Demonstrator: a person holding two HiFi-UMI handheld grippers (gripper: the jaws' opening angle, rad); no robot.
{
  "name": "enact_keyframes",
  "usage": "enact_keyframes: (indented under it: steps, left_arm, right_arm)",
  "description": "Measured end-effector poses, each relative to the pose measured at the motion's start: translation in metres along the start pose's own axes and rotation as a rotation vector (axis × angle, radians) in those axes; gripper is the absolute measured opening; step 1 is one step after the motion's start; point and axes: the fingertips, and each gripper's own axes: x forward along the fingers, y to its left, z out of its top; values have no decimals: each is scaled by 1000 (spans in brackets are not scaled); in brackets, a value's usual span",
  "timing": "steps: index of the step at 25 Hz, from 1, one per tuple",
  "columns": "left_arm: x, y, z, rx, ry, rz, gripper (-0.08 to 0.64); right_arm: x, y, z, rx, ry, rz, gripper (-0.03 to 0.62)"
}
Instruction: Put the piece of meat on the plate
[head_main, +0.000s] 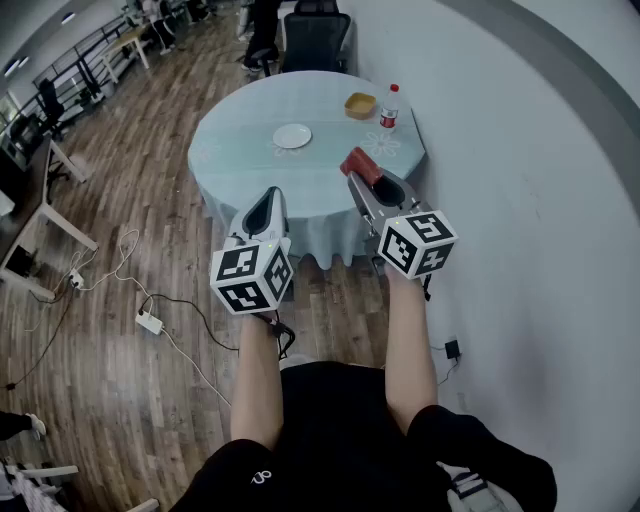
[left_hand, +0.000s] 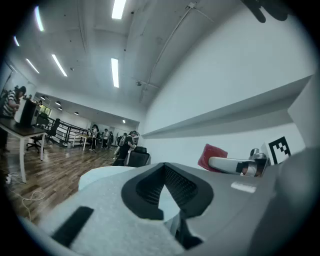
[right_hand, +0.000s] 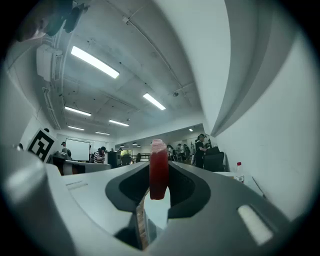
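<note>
The left hand-held gripper (head_main: 268, 193) is pointing level toward the bench (head_main: 235, 135). Its pads are meeting at the tips with nothing between them, so it is riding along empty. The person is standing short of the near edge of the round bench, with both arms held out in front.

The plate (head_main: 292, 136) is sitting bare near the middle of the bench, with open cloth on all sides of it. It is lying ahead of both hands, and ahead and to the left of the right one.

The right hand-held gripper (head_main: 365, 182) is clamping the piece of meat (head_main: 361, 165) about halfway closed. The red slab is standing on edge between the pads, with its long axis running forward past the fingertips. The meat is hanging over the near right part of the bench, well apart from the plate.

The coming move is probably calling for a reach forward and leftward, then a lowering onto the plate.

Further right, a small yellow bowl (head_main: 360, 104) and a bottle (head_main: 389, 106) are standing near the far right rim, clear of that path. The white wall (head_main: 540, 150) is running close along the right side, so the free room is lying to the left.
</note>
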Motion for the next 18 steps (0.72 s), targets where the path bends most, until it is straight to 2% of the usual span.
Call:
enact_keyframes:
  steps: [12, 18]
  left_arm:
    - [15, -10, -12, 10, 28, -3, -6]
    - [11, 2, -8, 27, 39, 18, -6]
  right_arm:
    - [-1, -18, -10, 28, 9, -3, 103]
    - [9, -19, -9, 66, 1, 4, 103]
